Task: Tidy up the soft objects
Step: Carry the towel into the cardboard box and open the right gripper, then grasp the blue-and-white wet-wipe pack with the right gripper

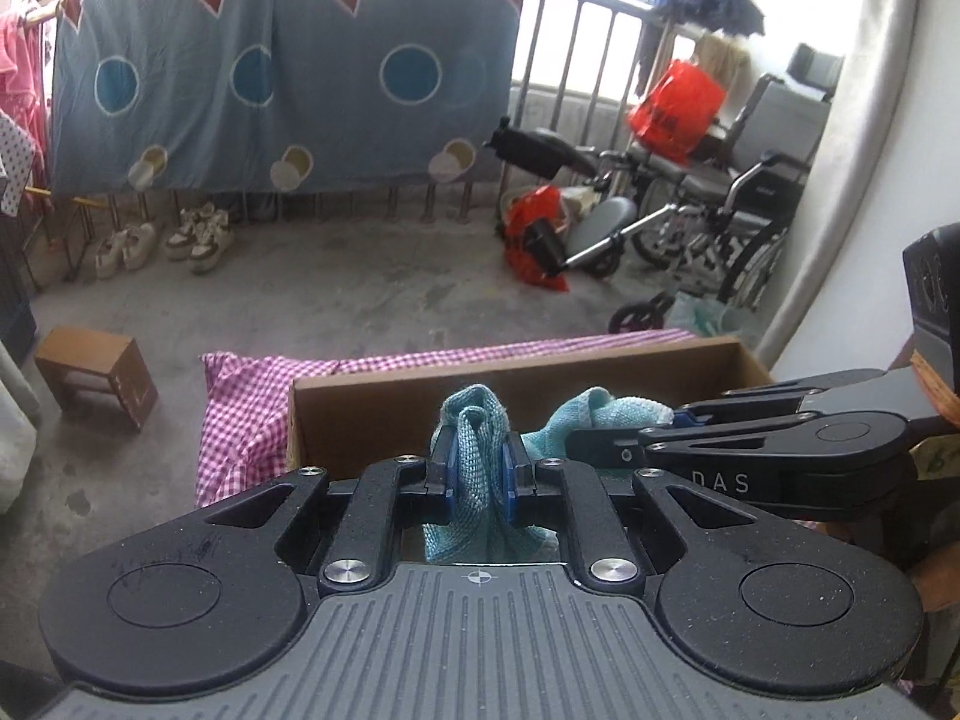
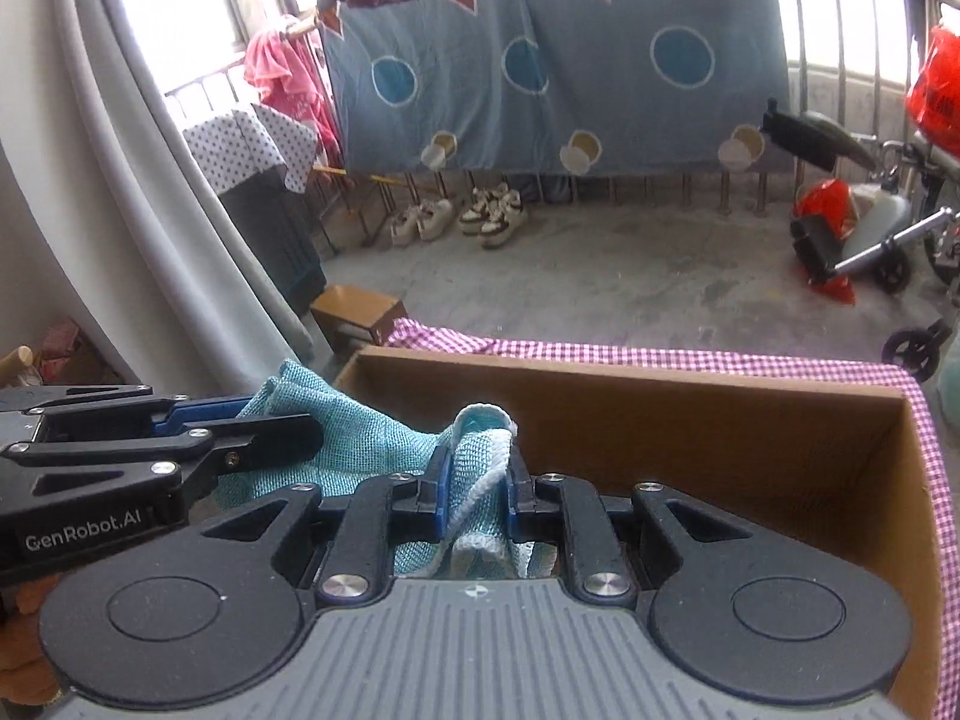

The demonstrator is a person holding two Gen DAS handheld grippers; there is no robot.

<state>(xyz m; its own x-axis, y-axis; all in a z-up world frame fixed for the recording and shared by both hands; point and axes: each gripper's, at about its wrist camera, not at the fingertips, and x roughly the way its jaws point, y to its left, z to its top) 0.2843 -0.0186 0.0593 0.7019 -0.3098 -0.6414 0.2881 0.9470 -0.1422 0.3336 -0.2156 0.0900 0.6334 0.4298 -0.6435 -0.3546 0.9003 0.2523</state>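
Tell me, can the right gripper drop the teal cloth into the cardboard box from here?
Probably yes: the right gripper holds the teal cloth just before the open cardboard box, nothing between.

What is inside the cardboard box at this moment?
The cardboard box shows only bare brown walls inside. Its floor is hidden by both claws and the teal cloth they hold over its near edge.

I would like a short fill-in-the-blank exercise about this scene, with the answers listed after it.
1. Both grippers are shut on one teal ____.
2. The left gripper and right gripper hold it just above an open cardboard ____.
3. The cloth under that container has a pink ____ pattern.
4. Two pairs of ____ stand on the floor below the hanging blue sheet.

Answers: towel; box; checked; shoes
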